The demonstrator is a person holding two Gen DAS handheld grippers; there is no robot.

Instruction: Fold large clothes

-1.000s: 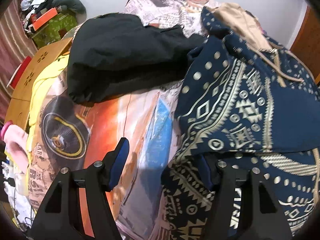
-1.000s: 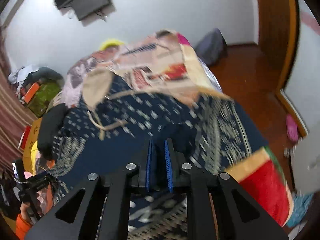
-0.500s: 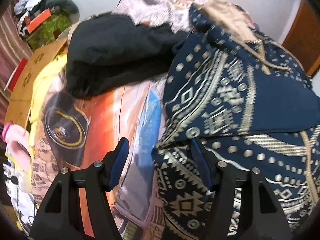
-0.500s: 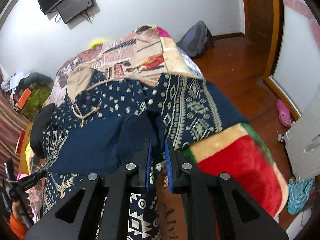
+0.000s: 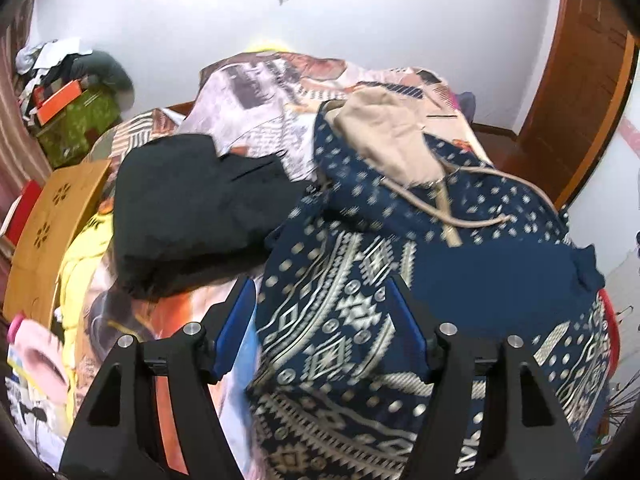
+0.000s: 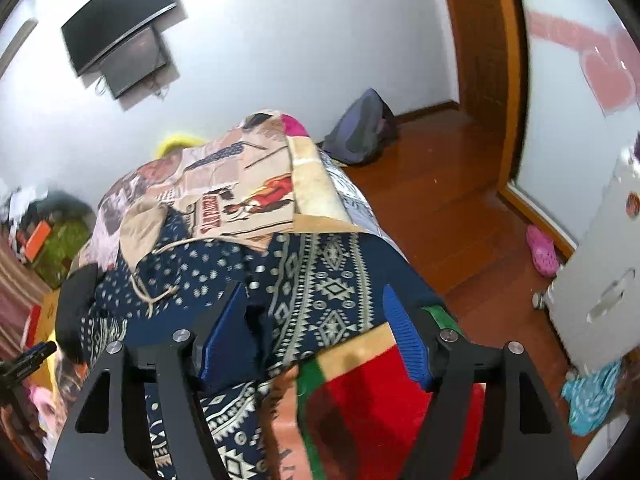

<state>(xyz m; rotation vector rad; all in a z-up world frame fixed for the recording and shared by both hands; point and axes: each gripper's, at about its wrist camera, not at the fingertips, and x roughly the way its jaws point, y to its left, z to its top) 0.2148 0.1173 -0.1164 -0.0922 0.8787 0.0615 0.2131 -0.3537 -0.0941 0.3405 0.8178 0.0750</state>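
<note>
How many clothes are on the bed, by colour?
Navy blue patterned hooded garment with a beige-lined hood: 1
Black bundled garment: 1
Yellow garment at the bed's edge: 1
Total: 3

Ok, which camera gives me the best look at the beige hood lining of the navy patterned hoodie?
The left wrist view: the beige hood lining sits large near the centre, with its drawstring trailing over the navy patterned hoodie. The right wrist view shows the lining smaller and off to the left.
</note>
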